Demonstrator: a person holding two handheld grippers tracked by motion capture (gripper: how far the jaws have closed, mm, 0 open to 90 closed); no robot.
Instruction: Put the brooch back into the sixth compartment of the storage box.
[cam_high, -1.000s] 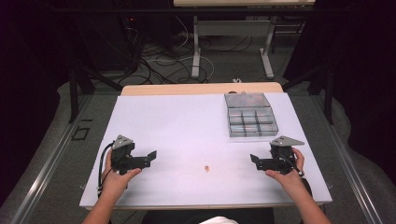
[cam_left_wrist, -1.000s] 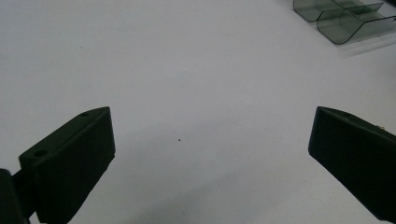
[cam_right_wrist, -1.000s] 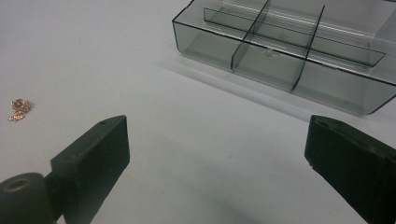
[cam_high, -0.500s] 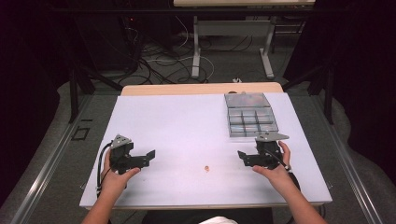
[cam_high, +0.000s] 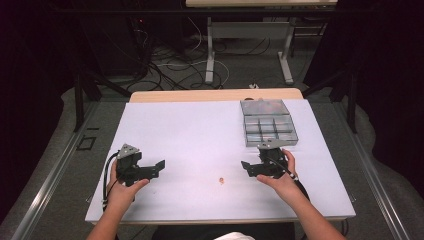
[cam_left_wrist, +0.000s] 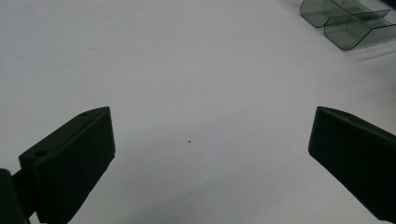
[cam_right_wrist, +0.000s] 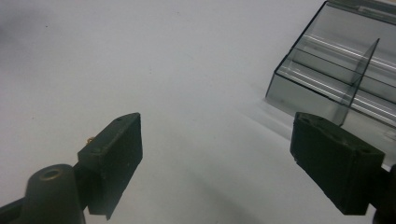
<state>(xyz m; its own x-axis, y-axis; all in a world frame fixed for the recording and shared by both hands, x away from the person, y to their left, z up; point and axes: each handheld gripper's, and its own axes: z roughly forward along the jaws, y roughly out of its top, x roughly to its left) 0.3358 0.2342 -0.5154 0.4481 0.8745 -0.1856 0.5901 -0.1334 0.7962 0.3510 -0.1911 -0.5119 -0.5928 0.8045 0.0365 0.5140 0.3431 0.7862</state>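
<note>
**Two spread hand-held grippers over a nearly bare desk**

The white desk (cam_high: 200, 130) carries little. A clear plastic compartment box (cam_high: 268, 123) with its lid thrown open toward the far edge sits near the far right corner; its dividers show as a grid from above, and what the cells hold is too small to tell. A tiny orange-gold object (cam_high: 220, 180) lies on the bare surface near the front edge, about midway between the two hands; what it is cannot be made out.

The left hand-held gripper (cam_high: 159, 165) is held by the left hand (cam_high: 122, 187) near the front left corner, jaws spread wide and pointing toward the middle of the desk, with nothing between them. Its black cable (cam_high: 106, 177) loops down beside the wrist. In the left gripper view the jaws frame plain white surface, with the box at the upper right, well apart.

The right hand-held gripper (cam_high: 246, 166) is held by the right hand (cam_high: 280, 175) just in front of the box, jaws also spread and empty, pointing left toward the small object. In the right gripper view the box wall (cam_right_wrist: 327, 79) stands close beside the right jaw, and a gold speck (cam_right_wrist: 89, 138) peeks out behind the left jaw.

Beyond the far edge, table legs (cam_high: 210, 50) and loose cables (cam_high: 165, 65) lie on the floor.
</note>
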